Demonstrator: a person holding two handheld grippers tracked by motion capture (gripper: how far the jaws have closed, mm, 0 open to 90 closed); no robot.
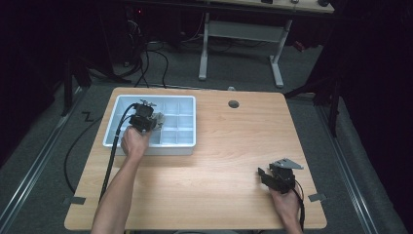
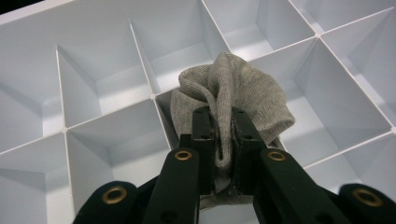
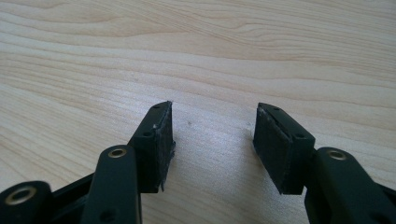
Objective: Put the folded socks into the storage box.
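Observation:
A rolled grey sock point(image 2: 233, 93) sits in a middle compartment of the white divided tray point(image 2: 107, 56), and my left gripper point(image 2: 223, 122) is shut on a fold of it. From above, the left gripper point(image 1: 146, 117) hangs over the tray point(image 1: 187, 141), with the grey sock point(image 1: 159, 120) showing beside it. My right gripper point(image 3: 212, 123) is open over bare wooden table point(image 3: 196, 51), nothing between its pads. In the high view the right gripper point(image 1: 265, 174) rests near the table's front right corner.
The tray's other compartments look empty. A round cable hole point(image 1: 234, 104) lies in the table top behind the tray's right end. Black cables point(image 1: 109, 161) trail from the left gripper over the table's left edge. A white desk frame point(image 1: 241, 34) stands on the floor beyond.

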